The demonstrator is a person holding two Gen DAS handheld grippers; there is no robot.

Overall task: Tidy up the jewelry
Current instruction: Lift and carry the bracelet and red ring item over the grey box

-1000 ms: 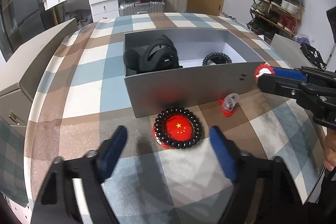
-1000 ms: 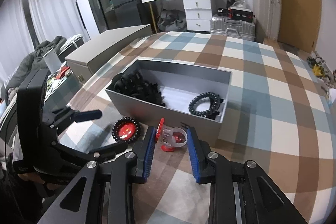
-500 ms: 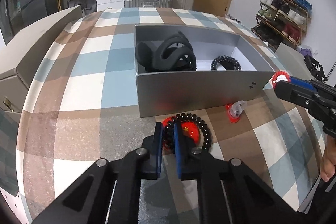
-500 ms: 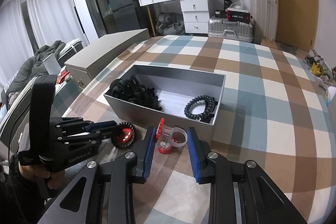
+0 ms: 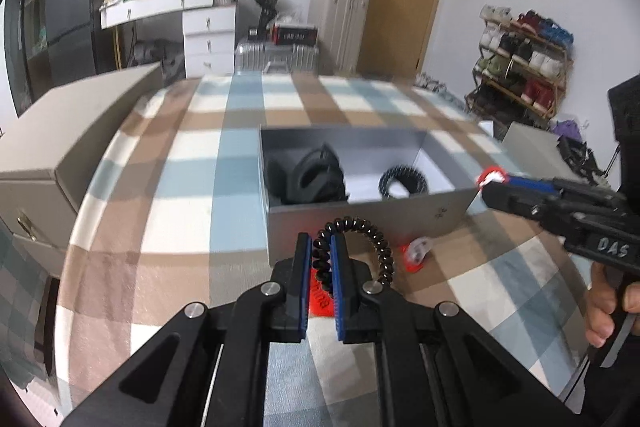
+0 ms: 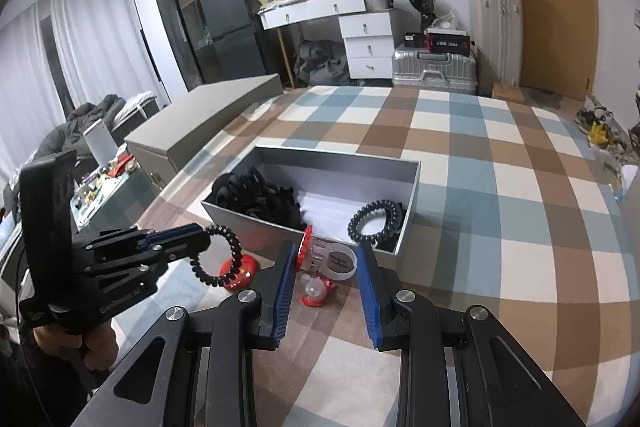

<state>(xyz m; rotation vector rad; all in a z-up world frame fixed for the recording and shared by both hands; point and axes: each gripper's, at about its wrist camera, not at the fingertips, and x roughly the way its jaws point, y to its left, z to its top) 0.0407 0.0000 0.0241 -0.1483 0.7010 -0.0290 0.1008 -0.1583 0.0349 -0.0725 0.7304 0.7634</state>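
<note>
My left gripper point(image 5: 320, 255) is shut on a black beaded bracelet point(image 5: 376, 243) and holds it in the air just before the grey box point(image 5: 360, 211). From the right wrist view the left gripper point(image 6: 202, 239) sits at the left with the bracelet point(image 6: 220, 255) hanging over a red disc point(image 6: 236, 273). My right gripper point(image 6: 326, 263) is shut on a clear ring with a red rim point(image 6: 332, 261). Its tip point(image 5: 492, 183) hovers by the box's right corner. Inside the box point(image 6: 256, 219) lie a black pile point(image 6: 256, 195) and a second black bracelet point(image 6: 376, 221).
A small red and clear piece point(image 5: 416, 255) lies on the checked cloth in front of the box. A long grey lid point(image 5: 60, 139) stands at the table's left edge. A person's hand point(image 5: 604, 307) grips the right tool. Beyond the table are a desk, suitcases and a shoe rack.
My left gripper shut on the black beaded bracelet and lifted it off the red disc. The right gripper stayed in place, still holding its clear ring.
</note>
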